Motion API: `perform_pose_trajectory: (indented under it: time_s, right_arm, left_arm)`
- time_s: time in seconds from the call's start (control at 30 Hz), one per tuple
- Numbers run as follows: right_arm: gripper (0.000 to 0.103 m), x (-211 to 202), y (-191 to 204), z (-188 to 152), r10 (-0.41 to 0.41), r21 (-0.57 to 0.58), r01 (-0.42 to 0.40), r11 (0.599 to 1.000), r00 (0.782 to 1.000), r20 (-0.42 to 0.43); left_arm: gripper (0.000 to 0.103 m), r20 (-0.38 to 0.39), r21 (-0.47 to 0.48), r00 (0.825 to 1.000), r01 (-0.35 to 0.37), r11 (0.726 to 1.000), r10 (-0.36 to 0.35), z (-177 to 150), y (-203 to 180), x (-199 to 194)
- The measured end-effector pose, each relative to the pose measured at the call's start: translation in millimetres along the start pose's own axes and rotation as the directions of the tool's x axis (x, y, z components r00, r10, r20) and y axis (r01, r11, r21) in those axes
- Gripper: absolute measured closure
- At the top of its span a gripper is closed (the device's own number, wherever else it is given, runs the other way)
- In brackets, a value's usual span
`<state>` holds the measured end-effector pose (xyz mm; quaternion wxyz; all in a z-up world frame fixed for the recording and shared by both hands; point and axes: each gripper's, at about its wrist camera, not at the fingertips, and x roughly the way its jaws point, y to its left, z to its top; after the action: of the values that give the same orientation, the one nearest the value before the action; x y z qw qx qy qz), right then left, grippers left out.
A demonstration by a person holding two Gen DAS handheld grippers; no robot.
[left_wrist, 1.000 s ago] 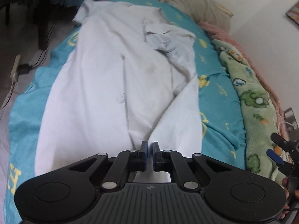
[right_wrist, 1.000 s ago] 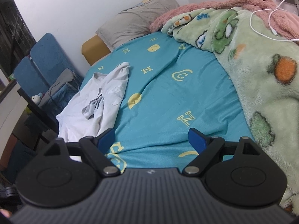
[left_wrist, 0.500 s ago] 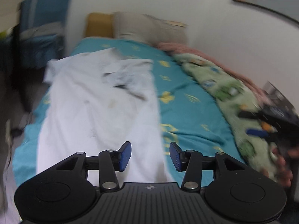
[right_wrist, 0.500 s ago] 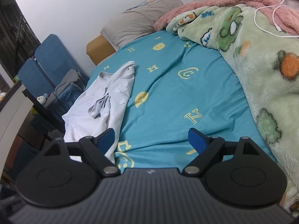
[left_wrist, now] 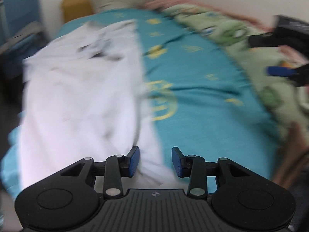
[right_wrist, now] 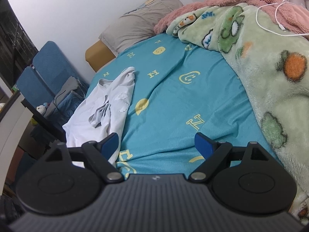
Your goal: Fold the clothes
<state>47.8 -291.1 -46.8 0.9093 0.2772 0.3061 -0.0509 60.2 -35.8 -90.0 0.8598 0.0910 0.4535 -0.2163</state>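
Both spread — left gripper (left_wrist: 155,161), right gripper (right_wrist: 156,142) — above white shirt (right_wrist: 108,104) on "H"-printed sheet (right_wrist: 195,122).

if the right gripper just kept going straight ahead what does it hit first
Most likely the bare teal bedsheet. The right gripper is open and tilted down toward it, with the white shirt off to its left and the green blanket to its right.

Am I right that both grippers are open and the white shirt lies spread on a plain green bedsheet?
Not quite. The bedsheet is teal with yellow letters and smiley faces, not plain green; the right wrist view shows it clearly. The green fabric is the fleece blanket along its side. The rest holds: the left gripper and right gripper are open, and the white shirt lies spread on the sheet.
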Motion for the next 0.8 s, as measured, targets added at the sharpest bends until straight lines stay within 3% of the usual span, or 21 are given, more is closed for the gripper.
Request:
perform_pose_trajectory:
  time_s: [0.13,0.2,0.37,0.5,0.73,0.8]
  right_arm:
    - [0.016,0,-1,0,0.003,0.010,-0.003,1.000,1.000,-0.005]
    - [0.016,0,-2,0,0.003,0.015,-0.003,1.000,1.000,-0.007]
    - [0.016,1,-3,-1,0.010,0.027,-0.009,1.000,1.000,-0.014]
    - [0.016,3,0,-2,0.008,0.009,-0.008,1.000,1.000,-0.020]
    - [0.016,1,1,-4,0.006,0.001,-0.006,1.000,1.000,-0.015]
    - [0.016,1,2,-5,0.008,0.000,-0.008,1.000,1.000,-0.014]
  left_arm:
    - [0.062,-0.066,0.030,0.997,-0.040,0.999,0.041,2,5,4]
    - [0.055,-0.057,0.058,0.996,-0.062,0.996,0.066,2,0,3]
    - [0.044,-0.011,0.157,1.000,-0.007,0.988,0.009,1,-24,-2]
    - [0.044,-0.069,0.206,0.998,0.020,0.978,-0.006,1,-36,13]
    - [0.046,-0.149,0.177,0.989,0.030,0.984,-0.004,1,-34,33]
    - [0.053,-0.152,0.180,0.988,0.024,0.983,0.003,2,-34,34]
